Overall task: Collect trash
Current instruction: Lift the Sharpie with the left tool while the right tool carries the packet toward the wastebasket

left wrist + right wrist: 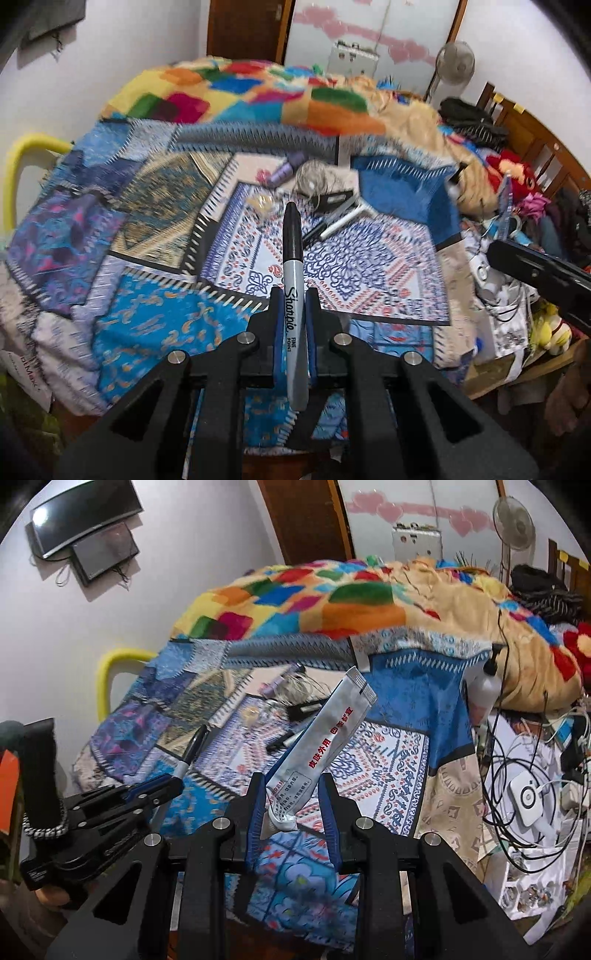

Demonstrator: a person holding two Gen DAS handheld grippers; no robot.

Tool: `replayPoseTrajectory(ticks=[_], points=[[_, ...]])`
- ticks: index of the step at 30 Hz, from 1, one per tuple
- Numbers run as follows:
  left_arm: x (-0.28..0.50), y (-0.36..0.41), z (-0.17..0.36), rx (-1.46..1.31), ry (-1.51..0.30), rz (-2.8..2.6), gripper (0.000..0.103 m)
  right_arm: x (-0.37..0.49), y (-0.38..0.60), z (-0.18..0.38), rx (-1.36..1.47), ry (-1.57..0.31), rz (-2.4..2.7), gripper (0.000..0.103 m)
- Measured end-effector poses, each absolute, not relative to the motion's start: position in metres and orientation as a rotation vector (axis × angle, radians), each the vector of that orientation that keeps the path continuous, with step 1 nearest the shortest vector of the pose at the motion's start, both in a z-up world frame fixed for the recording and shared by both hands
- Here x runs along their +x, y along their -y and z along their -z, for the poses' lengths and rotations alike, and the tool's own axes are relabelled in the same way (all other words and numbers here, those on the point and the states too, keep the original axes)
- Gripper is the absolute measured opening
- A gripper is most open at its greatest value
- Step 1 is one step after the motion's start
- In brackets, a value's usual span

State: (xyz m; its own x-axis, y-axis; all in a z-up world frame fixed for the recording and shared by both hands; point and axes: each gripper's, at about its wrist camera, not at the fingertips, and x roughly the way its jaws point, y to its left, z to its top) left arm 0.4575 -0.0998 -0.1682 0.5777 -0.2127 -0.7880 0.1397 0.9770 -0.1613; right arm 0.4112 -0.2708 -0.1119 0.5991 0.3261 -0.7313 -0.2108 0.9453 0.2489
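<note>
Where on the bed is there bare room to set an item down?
The blue-and-white patterned patch in front of the white stick is free, and so is the turquoise patch at the near left. The thread spool, twine bundle and cable-strewn right side are crowded.

Even indoor light, motion-blurred bedding, fisheye-curved dark corners

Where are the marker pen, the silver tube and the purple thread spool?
marker pen [294, 291], left wrist view, on its grey barrel.
silver tube [325, 746], right wrist view, on its printed body.
purple thread spool [283, 169], left wrist view, on its side.
</note>
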Motion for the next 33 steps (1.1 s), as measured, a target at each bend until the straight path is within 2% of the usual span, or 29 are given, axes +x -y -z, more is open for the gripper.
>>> replayPoseTrajectory(ticks=[9, 17, 26, 33], points=[[0.371, 0.067, 0.096, -0.1, -0.799, 0.165, 0.01, 0.36, 0.245, 0.06, 0.106, -0.784, -0.376, 0.027], [0.294, 0.028, 0.065, -0.113, -0.722, 0.113, 0.01, 0.31, 0.205, 0.032, 0.048, -0.725, -0.454, 0.027], [0.221, -0.028, 0.058, -0.156, -0.685, 0.03, 0.01, 0.263, 0.154, 0.031, -0.012, -0.711, -0.548, 0.027], [0.182, -0.074, 0.076, -0.191, -0.706, -0.047, 0.01, 0.238, 0.109, 0.044, -0.069, -0.733, -0.614, 0.027]])
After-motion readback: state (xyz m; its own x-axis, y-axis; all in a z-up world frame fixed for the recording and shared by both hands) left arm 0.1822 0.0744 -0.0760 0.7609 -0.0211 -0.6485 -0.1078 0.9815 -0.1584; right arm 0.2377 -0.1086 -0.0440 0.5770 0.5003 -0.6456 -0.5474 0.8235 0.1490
